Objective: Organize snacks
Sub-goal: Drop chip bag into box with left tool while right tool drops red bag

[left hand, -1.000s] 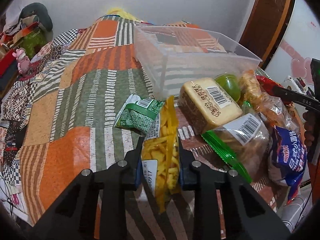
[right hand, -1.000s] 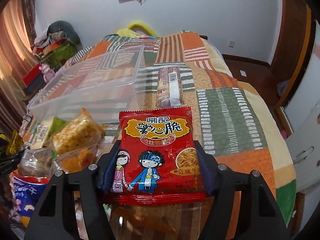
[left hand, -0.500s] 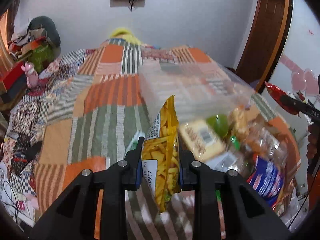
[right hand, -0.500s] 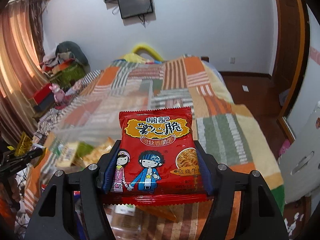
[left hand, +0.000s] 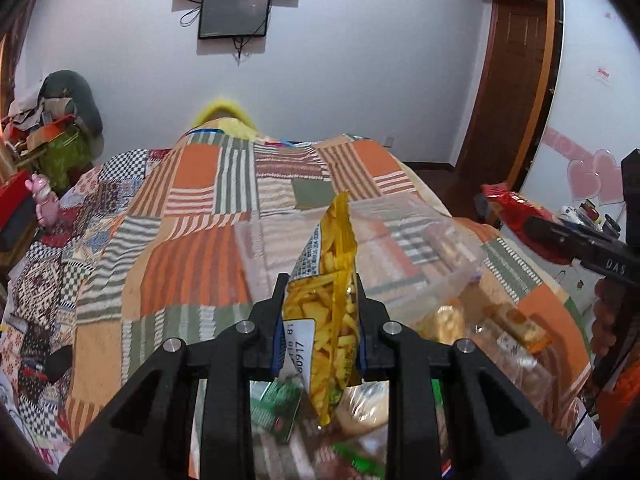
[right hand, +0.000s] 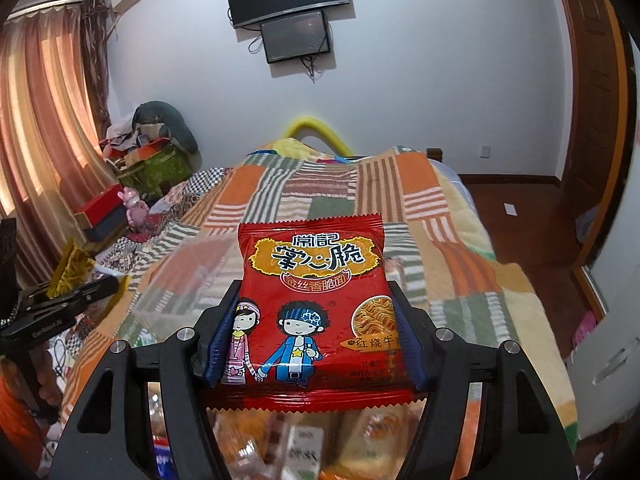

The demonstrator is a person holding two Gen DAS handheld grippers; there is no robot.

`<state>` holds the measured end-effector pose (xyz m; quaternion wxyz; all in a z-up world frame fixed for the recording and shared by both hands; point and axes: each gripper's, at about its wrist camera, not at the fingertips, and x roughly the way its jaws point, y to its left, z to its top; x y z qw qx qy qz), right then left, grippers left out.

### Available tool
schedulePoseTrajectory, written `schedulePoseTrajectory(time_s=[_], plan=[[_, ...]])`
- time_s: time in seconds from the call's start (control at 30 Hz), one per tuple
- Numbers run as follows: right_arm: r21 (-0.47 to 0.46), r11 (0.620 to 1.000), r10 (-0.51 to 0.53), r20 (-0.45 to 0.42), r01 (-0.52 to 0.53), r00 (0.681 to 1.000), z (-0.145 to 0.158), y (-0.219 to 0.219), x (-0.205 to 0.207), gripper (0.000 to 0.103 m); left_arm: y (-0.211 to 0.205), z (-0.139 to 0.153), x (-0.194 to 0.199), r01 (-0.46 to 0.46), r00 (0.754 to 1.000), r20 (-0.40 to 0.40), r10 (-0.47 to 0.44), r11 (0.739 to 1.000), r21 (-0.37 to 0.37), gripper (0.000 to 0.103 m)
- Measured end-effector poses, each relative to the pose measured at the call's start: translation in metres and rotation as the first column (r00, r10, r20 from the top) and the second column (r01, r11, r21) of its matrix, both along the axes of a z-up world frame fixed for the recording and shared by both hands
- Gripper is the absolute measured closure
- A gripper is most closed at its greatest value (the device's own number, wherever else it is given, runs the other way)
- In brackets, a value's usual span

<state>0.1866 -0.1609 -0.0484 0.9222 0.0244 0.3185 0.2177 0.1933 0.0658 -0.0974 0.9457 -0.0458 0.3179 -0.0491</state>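
- Left hand-held gripper (left hand: 320, 322) — clamped on the yellow fries bag (left hand: 326, 312), pinching it across its lower middle. The bag is held in the air above the loose snack pile (left hand: 360, 412) at the near end of the bed (left hand: 192, 248).
- Right hand-held gripper (right hand: 310, 326) — clamped on the red noodle packet (right hand: 312, 304) by its left and right edges, printed face up. It also hangs clear of the bed, above more loose snacks at the near edge.
- Clear plastic bin (left hand: 408, 248): sits on the bed just beyond the pile, far of both held items; judged to be the destination.
- Handling, fries bag: judged light, soft and crinkly film with brittle contents. Grip the flat of the pouch or a seam; hard squeezing risks crushing.
- Handling, noodle packet: judged light, glossy and slippery, with a brittle noodle block inside. An edge grip across the width, as here, seems adequate — avoid twisting.
- Orientation, fries bag: edge-on to the left camera, long axis running near to far, its far end raised toward the bin.
- Orientation, noodle packet: lies roughly flat, top seal toward the far side, bottom seal toward the camera; long axis near to far.
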Motion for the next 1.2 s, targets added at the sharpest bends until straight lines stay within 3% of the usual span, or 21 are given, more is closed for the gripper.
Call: schedulePoseTrajectory(time_s=[0.37,1.0,1.1,1.2], plan=[[-0.01,0.999,0.038,-0.042,-0.038,0.998,-0.021,0.032,0.032,0.039,-0.005,-0.011,0.053,-0.006,1.0,-0.023,0.006,1.0,-0.012,0.077],[-0.112,0.988,0.088,-0.129,-0.103,0.988,-0.042,0.06,0.062,0.038,-0.015,-0.054,0.114,0.001,0.987,-0.159,-0.002,1.0,-0.002,0.076],[-0.116,0.987,0.091,-0.134,-0.107,0.987,-0.042,0.06,0.063,0.037,-0.017,-0.057,0.114,-0.005,0.986,-0.169,0.008,1.0,0.018,0.071],[-0.126,0.986,0.089,-0.125,-0.105,0.988,-0.039,0.059,0.062,0.036,-0.018,-0.055,0.111,-0.009,0.986,-0.167,0.012,1.0,0.018,0.053]])
